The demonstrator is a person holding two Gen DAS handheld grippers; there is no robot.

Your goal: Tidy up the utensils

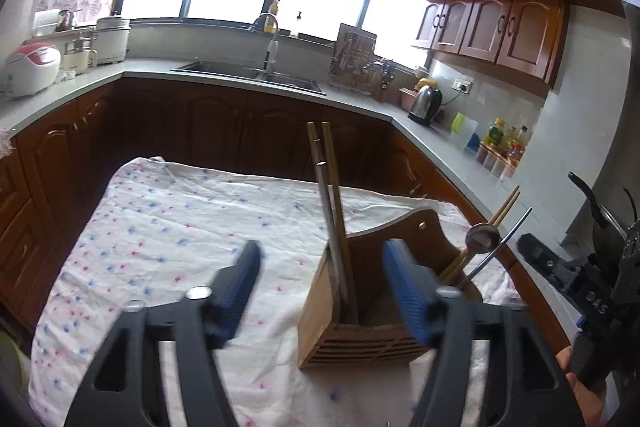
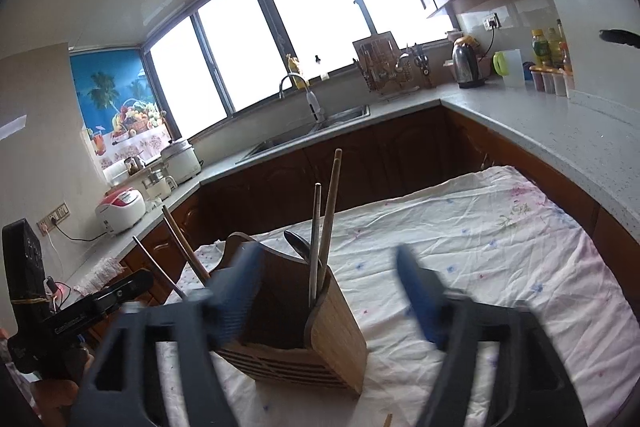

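A wooden utensil holder (image 1: 352,311) (image 2: 336,331) stands on a table under a white flowered cloth (image 1: 172,227) (image 2: 480,227). One compartment holds a wooden chopstick (image 1: 335,179) (image 2: 331,203) and a metal rod (image 1: 326,211) (image 2: 316,227), both upright. The other holds a spoon (image 1: 482,237), wooden chopsticks (image 1: 507,205) (image 2: 182,243) and a thin metal utensil (image 1: 514,229) (image 2: 158,267), all leaning outward. My left gripper (image 1: 323,255) is open just in front of the holder, its blue pads either side of the upright sticks and nothing between them. My right gripper (image 2: 328,259) is open too, over the holder from the other side.
An L-shaped grey counter (image 1: 224,77) (image 2: 540,119) runs behind the table, with a sink (image 1: 248,73), a kettle (image 1: 426,105) (image 2: 466,65), a rice cooker (image 1: 30,73) (image 2: 120,211) and bottles (image 1: 504,143). Dark wooden cabinets (image 1: 180,131) lie below it.
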